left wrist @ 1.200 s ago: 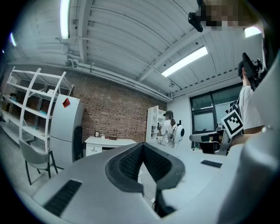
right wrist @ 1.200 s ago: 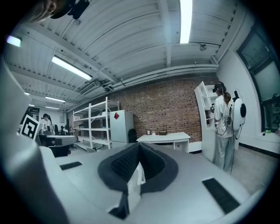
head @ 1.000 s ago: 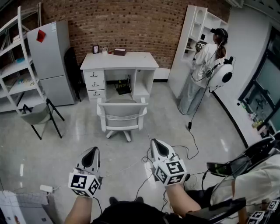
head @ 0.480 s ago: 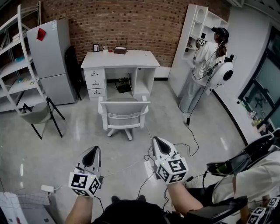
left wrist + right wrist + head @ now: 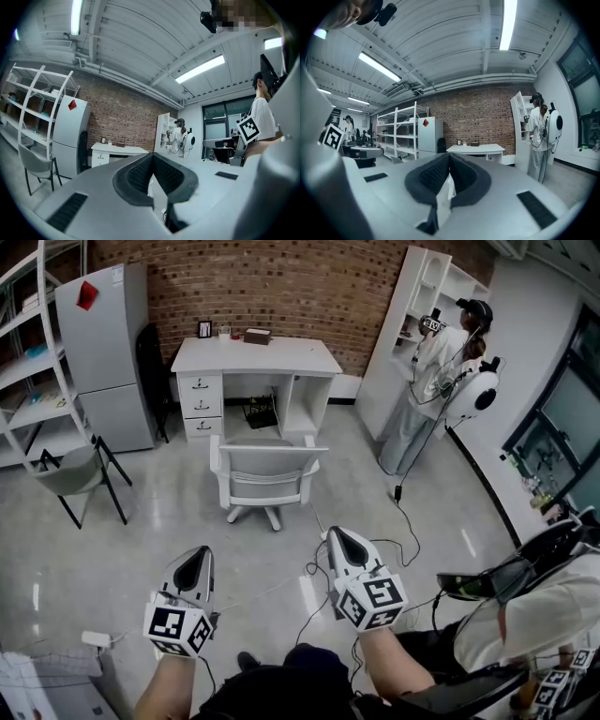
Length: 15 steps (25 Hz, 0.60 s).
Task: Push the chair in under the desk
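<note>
A metal shelving rack [image 5: 37, 381] and a grey refrigerator [image 5: 98, 352] line the left side of the room, with a grey folding chair [image 5: 70, 474] on the tiled floor in front of them. The white desk [image 5: 253, 357] stands against the brick wall, with a few small items along the back of its top. The white swivel chair [image 5: 267, 474] stands on the floor near the desk's knee opening, its backrest toward the camera, not pushed in under the top. Low in the foreground, the left tool [image 5: 197, 559] is held level and clenched with nothing between its jaws, pointing toward the chair and well apart from it. Beside it, the right tool [image 5: 339, 540] is likewise clenched on nothing and clear of the chair. Black cables [image 5: 405, 521] trail across the floor. At right, a person [image 5: 441, 381] in light clothing stands facing a tall white bookcase [image 5: 412, 306].
</note>
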### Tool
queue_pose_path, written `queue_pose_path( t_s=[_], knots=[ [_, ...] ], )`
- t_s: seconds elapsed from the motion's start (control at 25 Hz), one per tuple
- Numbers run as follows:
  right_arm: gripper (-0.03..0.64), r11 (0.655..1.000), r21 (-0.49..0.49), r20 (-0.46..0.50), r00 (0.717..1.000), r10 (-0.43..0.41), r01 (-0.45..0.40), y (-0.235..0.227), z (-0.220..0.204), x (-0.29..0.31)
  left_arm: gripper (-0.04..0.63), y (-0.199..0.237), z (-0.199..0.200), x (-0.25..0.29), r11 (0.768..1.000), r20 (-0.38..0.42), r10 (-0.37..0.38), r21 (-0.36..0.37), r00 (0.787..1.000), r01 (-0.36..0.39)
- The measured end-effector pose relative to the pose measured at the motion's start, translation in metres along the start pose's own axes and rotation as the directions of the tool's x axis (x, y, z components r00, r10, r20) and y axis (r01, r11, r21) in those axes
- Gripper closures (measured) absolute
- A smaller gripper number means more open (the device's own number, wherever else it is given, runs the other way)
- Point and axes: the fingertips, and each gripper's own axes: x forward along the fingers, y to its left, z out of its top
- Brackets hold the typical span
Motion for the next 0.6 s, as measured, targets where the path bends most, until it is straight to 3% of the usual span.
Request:
queue_pose_path(
  t_s=[0.16,0.6],
  knots=[
    [0.611,1.0,-0.007,-0.005,1.0,0.016,-0.016,0.011,0.001,0.004,0.589,0.005,0.0,-0.003,1.0,0.006,-0.004,-0.015,1.0,0.005],
    [0.611,0.999,0.002,0.018,0.999,0.05,-0.05,0.008,0.004,0.049,0.588,0.027,0.008,0.019,0.999,0.0,0.027,0.033,1.0,-0.027]
  ],
)
